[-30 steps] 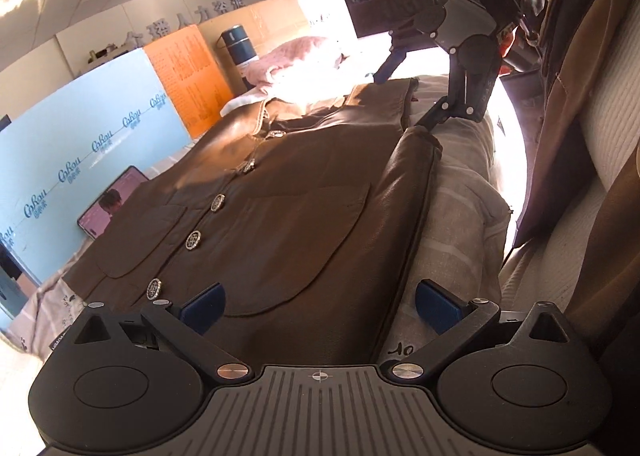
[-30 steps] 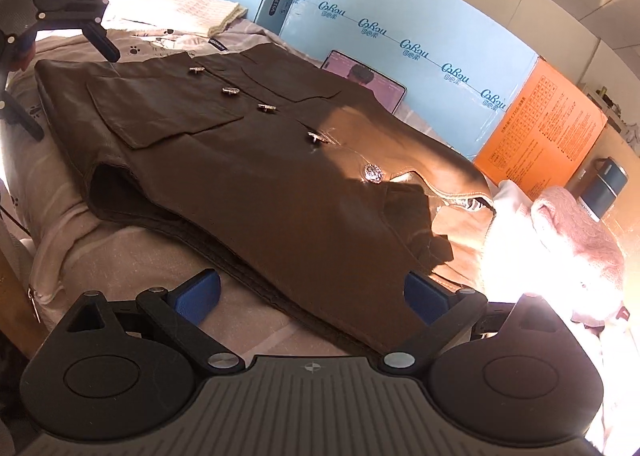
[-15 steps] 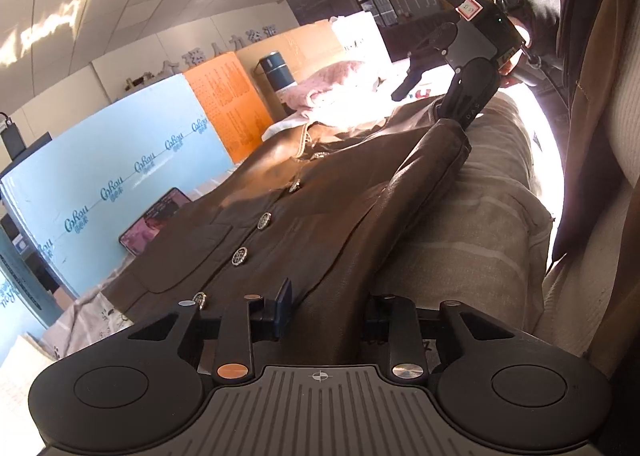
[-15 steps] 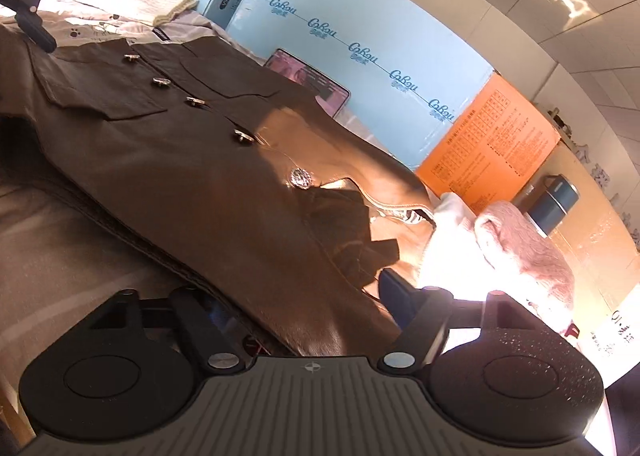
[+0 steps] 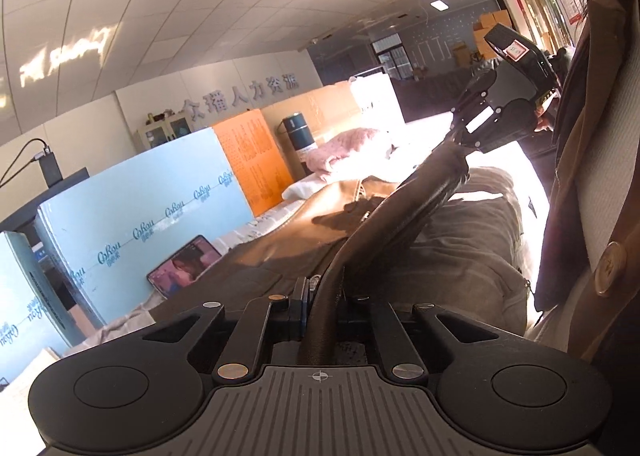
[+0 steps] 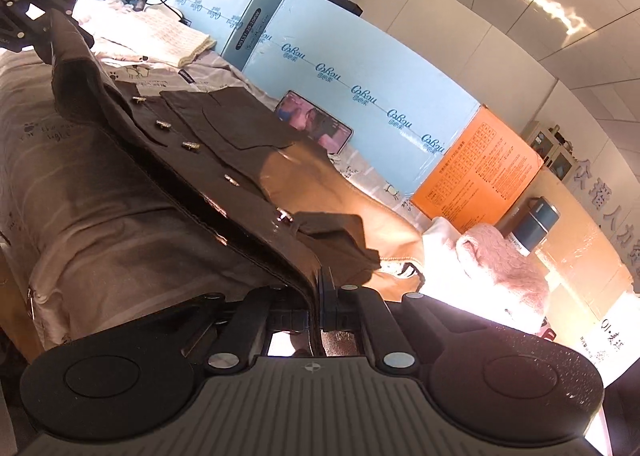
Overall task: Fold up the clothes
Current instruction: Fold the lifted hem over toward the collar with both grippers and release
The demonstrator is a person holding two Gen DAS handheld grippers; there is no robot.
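Brown leather jacket (image 6: pixel 224 160) lies on the cloth-covered table (image 6: pixel 80 216). Left gripper (image 5: pixel 320 304) closing on its hem edge; right gripper (image 6: pixel 320 296) clamped tight on the shoulder edge. Lift both evenly, keeping the edge taut.

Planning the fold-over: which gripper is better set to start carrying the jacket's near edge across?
Right, by a little. The right gripper is shut on the jacket edge beside the collar. The left gripper has the edge between its jaws, which are closing.
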